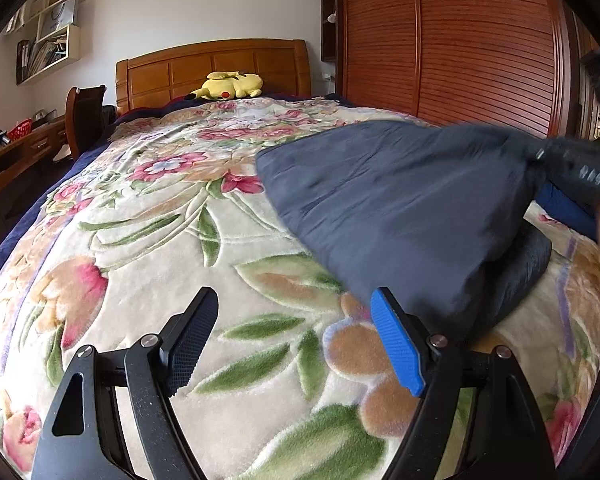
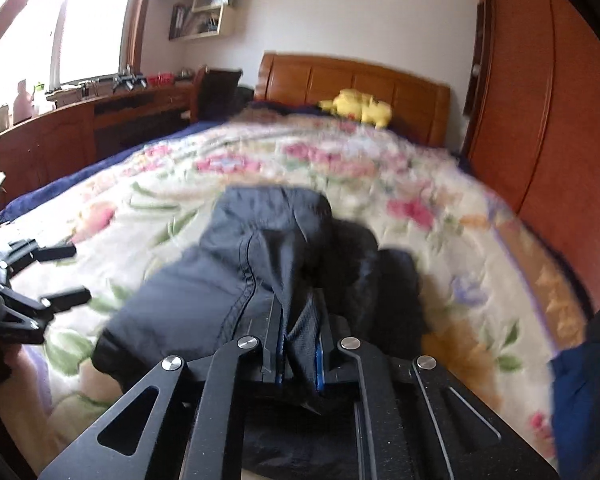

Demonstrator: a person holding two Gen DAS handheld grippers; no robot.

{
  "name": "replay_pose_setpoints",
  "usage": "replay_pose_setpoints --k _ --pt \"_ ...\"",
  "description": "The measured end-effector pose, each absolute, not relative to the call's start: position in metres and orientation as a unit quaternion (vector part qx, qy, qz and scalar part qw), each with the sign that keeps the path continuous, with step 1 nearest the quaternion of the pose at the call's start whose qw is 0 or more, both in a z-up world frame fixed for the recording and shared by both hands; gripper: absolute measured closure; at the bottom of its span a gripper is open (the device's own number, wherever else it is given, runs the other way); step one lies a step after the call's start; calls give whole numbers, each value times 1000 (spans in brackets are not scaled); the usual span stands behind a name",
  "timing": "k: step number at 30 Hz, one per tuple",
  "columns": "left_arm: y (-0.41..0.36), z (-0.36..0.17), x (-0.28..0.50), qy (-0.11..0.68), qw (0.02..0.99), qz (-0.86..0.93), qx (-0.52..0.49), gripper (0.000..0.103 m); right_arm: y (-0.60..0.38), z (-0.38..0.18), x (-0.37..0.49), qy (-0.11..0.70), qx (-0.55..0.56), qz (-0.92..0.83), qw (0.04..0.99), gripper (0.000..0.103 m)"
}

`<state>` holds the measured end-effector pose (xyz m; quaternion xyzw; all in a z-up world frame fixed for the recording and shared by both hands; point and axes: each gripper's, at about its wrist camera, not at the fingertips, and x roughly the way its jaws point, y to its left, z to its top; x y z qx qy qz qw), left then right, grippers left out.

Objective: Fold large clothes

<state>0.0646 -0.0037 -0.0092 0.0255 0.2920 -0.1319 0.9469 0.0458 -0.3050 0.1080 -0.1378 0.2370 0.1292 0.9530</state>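
Right gripper [image 2: 298,354] pinches only an edge of the dark garment [image 1: 400,204] at lower centre, which may slip free; left gripper [image 1: 292,344] hangs open, empty.

The blanket [image 1: 148,248] under the open left gripper [image 1: 296,344] is cream, patterned with pink flowers, green leaves and tan blossoms — its edge is navy. One pad [image 1: 398,344] of that gripper is bright blue, the other [image 1: 188,344] black with a fine grid texture. Just beyond the blue pad lies the garment [image 1: 400,208], a plain slate grey-blue; pinched between the jaws of the right gripper [image 2: 300,356], it reads near black with dark stitching. Far ahead of the jaws sit a yellow plush toy [image 1: 228,86] with a red cheek and an orange-brown headboard [image 1: 212,64] — the wardrobe [image 1: 460,40] is reddish-brown with fine horizontal slats.
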Motion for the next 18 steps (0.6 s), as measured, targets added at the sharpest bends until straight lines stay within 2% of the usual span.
replay_pose_setpoints --k 4,12,18 --pt "-5 -8 64 292 947 -133 26 23 -334 114 27 222 -139 61 963 94" --pt "0 -7 59 289 947 -134 29 23 -378 56 32 325 -99 32 940 93" --pt "4 -7 58 290 948 -132 29 23 -378 55 36 328 -93 34 940 91"
